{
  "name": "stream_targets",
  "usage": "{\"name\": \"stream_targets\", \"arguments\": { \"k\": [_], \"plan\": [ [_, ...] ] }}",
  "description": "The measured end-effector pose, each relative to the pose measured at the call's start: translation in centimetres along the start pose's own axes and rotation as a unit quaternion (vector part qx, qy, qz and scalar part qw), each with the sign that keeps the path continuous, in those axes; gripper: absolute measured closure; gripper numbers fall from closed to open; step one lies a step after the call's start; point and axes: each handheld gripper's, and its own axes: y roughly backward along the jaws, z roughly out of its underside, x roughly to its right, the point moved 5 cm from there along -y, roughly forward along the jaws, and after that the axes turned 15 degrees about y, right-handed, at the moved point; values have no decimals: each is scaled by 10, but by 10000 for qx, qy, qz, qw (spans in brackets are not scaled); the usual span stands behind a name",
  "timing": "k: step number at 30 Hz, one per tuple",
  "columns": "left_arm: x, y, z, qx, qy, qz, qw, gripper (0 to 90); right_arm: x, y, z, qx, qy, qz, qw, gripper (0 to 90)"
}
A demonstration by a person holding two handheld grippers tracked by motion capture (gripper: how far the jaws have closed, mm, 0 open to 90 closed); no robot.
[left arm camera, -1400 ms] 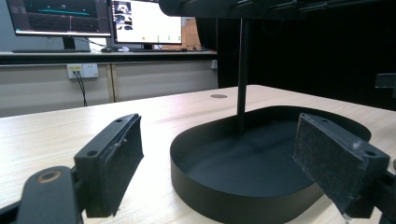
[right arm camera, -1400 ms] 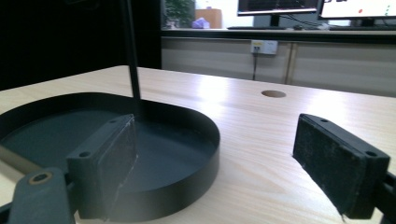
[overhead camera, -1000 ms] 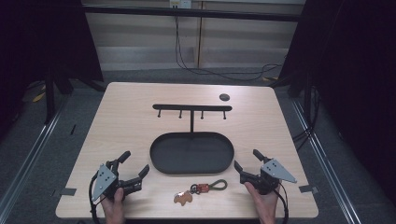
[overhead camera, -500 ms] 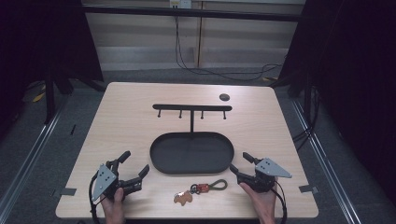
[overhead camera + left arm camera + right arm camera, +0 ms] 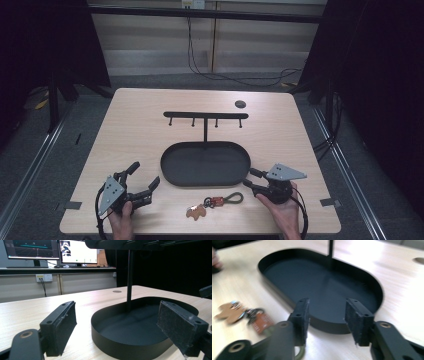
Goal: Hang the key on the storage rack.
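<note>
Leather-tagged keyring lies untouched on the tabletop just left of my right tongs, which have been narrowing, empty; left tongs wide. Hanging remains.

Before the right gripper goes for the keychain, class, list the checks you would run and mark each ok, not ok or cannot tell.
1. Brown-tagged keychain with olive loop lies free on the wooden table: ok.
2. Right gripper has nothing between its jaws, which have just been closing: ok.
3. Right gripper already over the keychain: not ok, it is beside it.
4. Left gripper open and clear of the keychain: ok.
5. Black oval tray holds nothing: ok.
6. Black hook rail hooks free: ok.
</note>
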Motion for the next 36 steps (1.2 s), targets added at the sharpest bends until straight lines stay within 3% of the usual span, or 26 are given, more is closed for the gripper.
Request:
{"name": "stream_targets", "arguments": {
  "k": [6, 9, 11, 12, 13, 14, 16, 20, 23, 24, 27, 32, 36],
  "plan": [
    [0, 0, 0, 4, -11, 0, 10000, 155, 0, -5, -11, -491, 10, -482, 9976, 510],
    [0, 0, 0, 14, 1, 3, 10000, 155, -2, -6, -14, -692, 86, -619, 9956, 550],
    [0, 0, 0, 11, 17, 4, 10000, 155, -5, -8, -16, -862, 190, -829, 9926, 554],
    [0, 0, 0, 15, 23, 5, 10000, 155, -8, -9, -17, -1001, 200, -1019, 9895, 577],
    [0, 0, 0, 18, 7, 5, 10000, 155, -8, -9, -17, -1001, 200, -1019, 9895, 577],
    [0, 0, 0, 17, 6, 4, 10000, 155, -9, -10, -18, -1109, 225, -1145, 9870, 618],
    [0, 0, 0, 3, -11, 3, 10000, 155, -9, -10, -19, -1166, 232, -1244, 9851, 623],
    [0, 0, 0, 13, 0, 3, 10000, 155, -10, -12, -23, -1375, 274, -1472, 9791, 586],
    [0, 0, 0, 15, 2, 3, 10000, 155, -11, -15, -25, -1639, 360, -1654, 9718, 545],
    [0, 0, 0, 17, 6, 4, 10000, 155, -12, -17, -25, -1793, 400, -1770, 9669, 545],
    [0, 0, 0, 18, 8, 4, 10000, 155, -13, -19, -25, -1904, 453, -1792, 9642, 544],
    [0, 0, 0, 13, 2, 3, 10000, 155, -15, -22, -23, -2235, 469, -1936, 9541, 471],
    [0, 0, 0, 3, -11, 2, 10000, 155, -14, -24, -23, -2291, 484, -1849, 9545, 490]
  ]
}}
